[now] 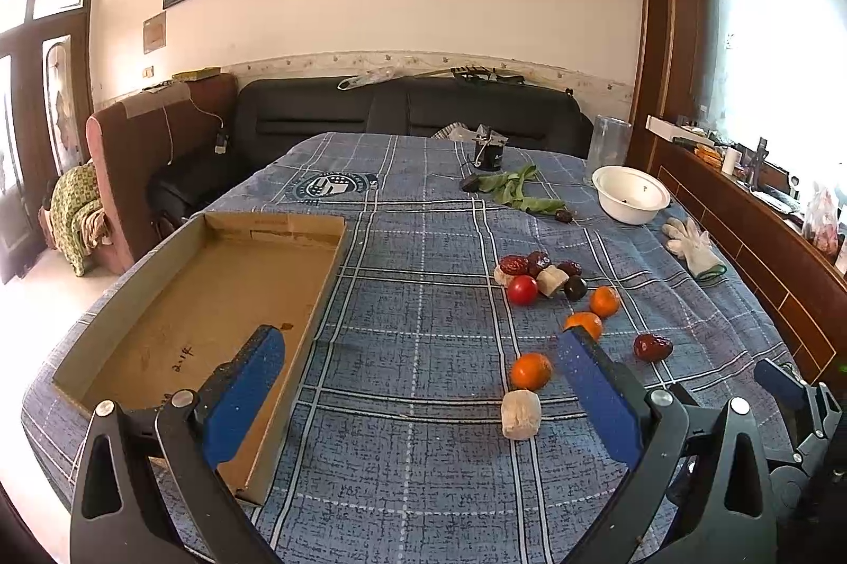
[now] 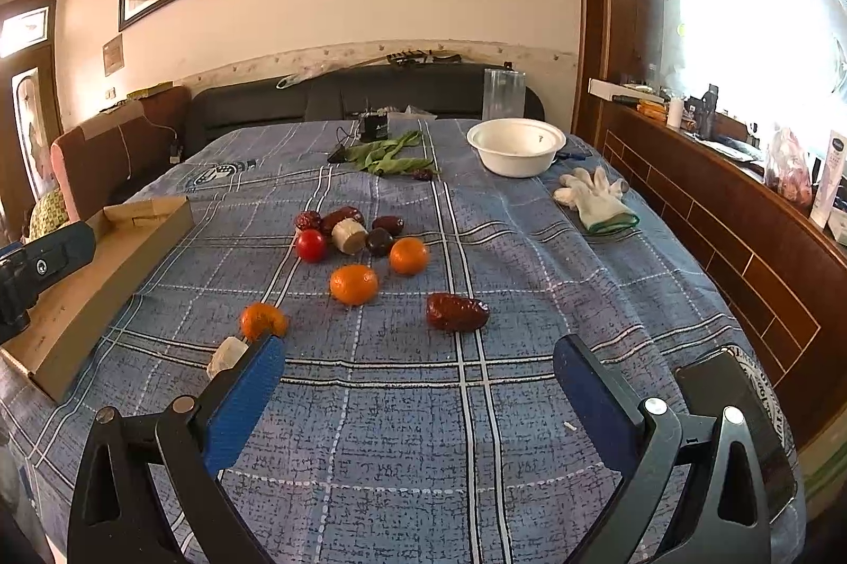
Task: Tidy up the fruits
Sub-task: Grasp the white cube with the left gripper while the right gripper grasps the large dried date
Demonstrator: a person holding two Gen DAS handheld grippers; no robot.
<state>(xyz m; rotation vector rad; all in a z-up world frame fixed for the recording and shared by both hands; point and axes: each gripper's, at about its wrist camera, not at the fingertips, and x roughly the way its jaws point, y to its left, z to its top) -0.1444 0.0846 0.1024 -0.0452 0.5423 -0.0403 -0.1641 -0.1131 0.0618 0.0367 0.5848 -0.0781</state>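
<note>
Fruits lie loose on the blue plaid cloth: three oranges [image 1: 531, 370] [image 2: 353, 284], a red tomato [image 1: 522, 289] [image 2: 311, 244], several dark red dates [image 1: 652, 347] [image 2: 457, 312] and pale cut chunks [image 1: 521, 414] [image 2: 348, 236]. An empty cardboard tray [image 1: 174, 320] [image 2: 79, 294] sits to the left. My left gripper [image 1: 421, 347] is open and empty, hovering low between the tray and the nearest orange. My right gripper [image 2: 418, 355] is open and empty, just short of the lone date. A white bowl [image 1: 630, 194] [image 2: 516, 146] stands at the back right.
A white glove [image 1: 692, 244] [image 2: 595, 199] lies by the right edge. Green leaves [image 2: 389, 156] and a small black device [image 2: 374, 127] sit at the back. A clear jar [image 2: 503, 92] stands behind the bowl. A wooden ledge [image 2: 730, 246] borders the right side.
</note>
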